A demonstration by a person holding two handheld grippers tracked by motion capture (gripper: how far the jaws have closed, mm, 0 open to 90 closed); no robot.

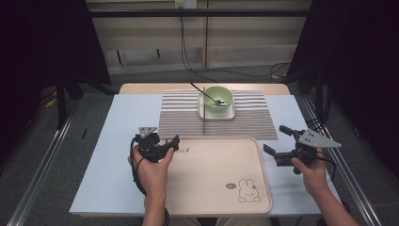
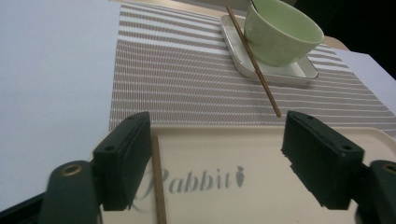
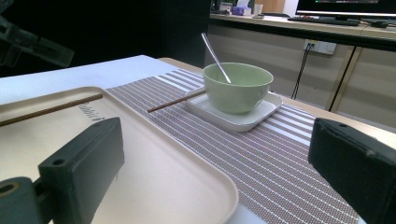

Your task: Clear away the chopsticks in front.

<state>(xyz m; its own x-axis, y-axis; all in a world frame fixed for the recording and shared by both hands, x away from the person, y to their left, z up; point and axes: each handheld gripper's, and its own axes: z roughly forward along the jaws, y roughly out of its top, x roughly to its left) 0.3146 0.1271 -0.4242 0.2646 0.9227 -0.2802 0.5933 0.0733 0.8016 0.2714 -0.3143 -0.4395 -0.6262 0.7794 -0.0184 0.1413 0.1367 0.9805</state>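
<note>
Over the tray's [image 1: 221,188] ten o'clock corner, the left gripper [image 1: 162,143] hovered with fingers [image 2: 123,156] wide and empty beside a chopstick [image 2: 159,182] lying there, so it needed to center and close squarely, while the right gripper [image 1: 277,143] waited open at three o'clock.

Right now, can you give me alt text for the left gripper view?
The open left claw hovers over the beige tray, a chopstick lying in the tray beside one jaw. Beyond, on the striped mat, a second chopstick leans on the white dish holding a green bowl.
</note>
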